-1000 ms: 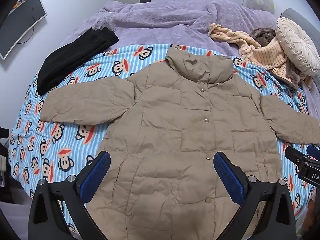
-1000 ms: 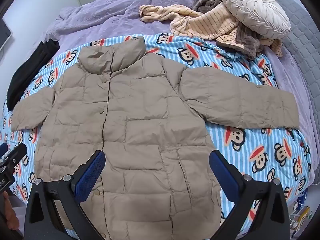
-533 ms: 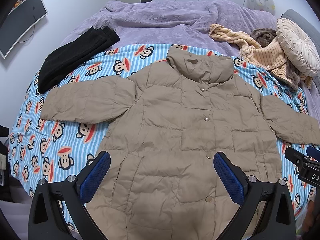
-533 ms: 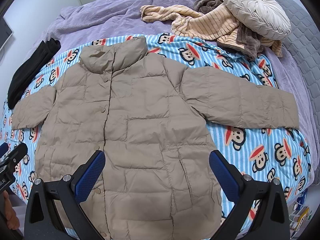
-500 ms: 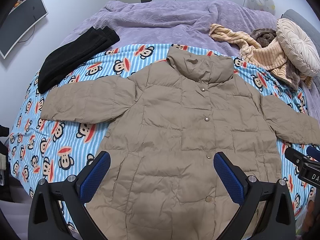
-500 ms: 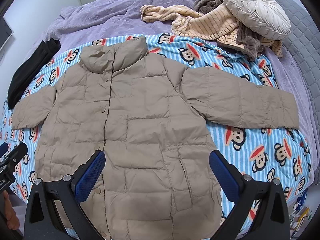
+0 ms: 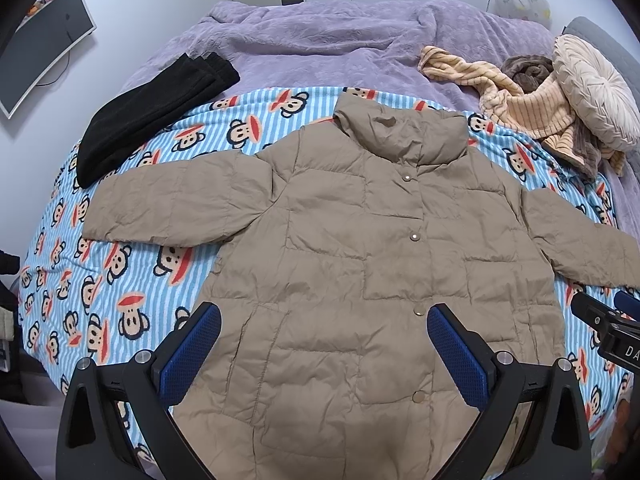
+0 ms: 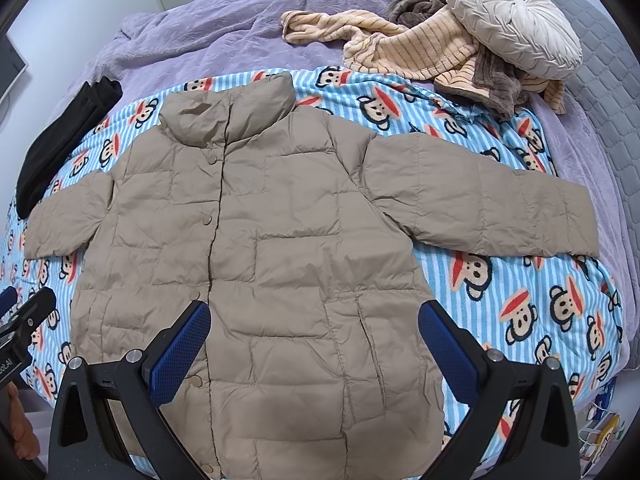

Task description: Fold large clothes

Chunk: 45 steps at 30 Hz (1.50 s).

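Note:
A tan puffer jacket [image 7: 360,240] lies flat and face up on a blue striped monkey-print blanket [image 7: 120,280], buttoned, collar away from me, both sleeves spread out sideways. It also shows in the right wrist view [image 8: 272,248]. My left gripper [image 7: 324,340] is open and empty, hovering above the jacket's lower front. My right gripper [image 8: 314,340] is open and empty above the jacket's lower right side. The right gripper's tip shows at the left wrist view's right edge [image 7: 600,320].
A folded black garment [image 7: 148,108] lies at the blanket's far left. A striped beige-and-brown heap [image 7: 532,108] and a round cream cushion [image 7: 592,88] sit at the far right. A purple bedspread [image 7: 340,40] covers the far bed. A monitor [image 7: 40,44] hangs on the left wall.
Both grippers have drifted only slightly; the view has shifted a touch. The jacket has not moved.

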Tool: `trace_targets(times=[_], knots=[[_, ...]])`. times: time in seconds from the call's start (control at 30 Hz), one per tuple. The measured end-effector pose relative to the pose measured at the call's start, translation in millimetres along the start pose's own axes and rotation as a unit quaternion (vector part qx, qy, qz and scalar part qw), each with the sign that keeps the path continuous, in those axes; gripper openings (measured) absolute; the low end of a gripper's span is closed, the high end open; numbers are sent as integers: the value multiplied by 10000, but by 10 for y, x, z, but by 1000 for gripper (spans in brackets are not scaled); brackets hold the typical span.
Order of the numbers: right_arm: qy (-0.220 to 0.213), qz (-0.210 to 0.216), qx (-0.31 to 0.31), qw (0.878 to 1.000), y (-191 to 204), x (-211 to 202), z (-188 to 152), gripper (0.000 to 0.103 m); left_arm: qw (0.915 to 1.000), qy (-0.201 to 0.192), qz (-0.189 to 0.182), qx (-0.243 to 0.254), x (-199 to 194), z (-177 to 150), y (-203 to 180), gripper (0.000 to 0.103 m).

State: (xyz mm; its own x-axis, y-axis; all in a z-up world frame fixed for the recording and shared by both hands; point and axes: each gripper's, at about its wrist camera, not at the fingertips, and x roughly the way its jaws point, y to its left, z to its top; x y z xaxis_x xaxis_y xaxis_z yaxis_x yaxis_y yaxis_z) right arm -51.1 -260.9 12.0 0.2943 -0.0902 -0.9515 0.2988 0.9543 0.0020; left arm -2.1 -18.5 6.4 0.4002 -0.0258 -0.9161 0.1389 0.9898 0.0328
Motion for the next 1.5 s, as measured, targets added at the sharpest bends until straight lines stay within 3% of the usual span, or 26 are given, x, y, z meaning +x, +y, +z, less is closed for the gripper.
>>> trace_targets(times=[1.5], knots=[[12, 3, -10, 10000, 33, 45, -28, 103, 10000, 5, 12, 9, 2, -6, 5, 103]])
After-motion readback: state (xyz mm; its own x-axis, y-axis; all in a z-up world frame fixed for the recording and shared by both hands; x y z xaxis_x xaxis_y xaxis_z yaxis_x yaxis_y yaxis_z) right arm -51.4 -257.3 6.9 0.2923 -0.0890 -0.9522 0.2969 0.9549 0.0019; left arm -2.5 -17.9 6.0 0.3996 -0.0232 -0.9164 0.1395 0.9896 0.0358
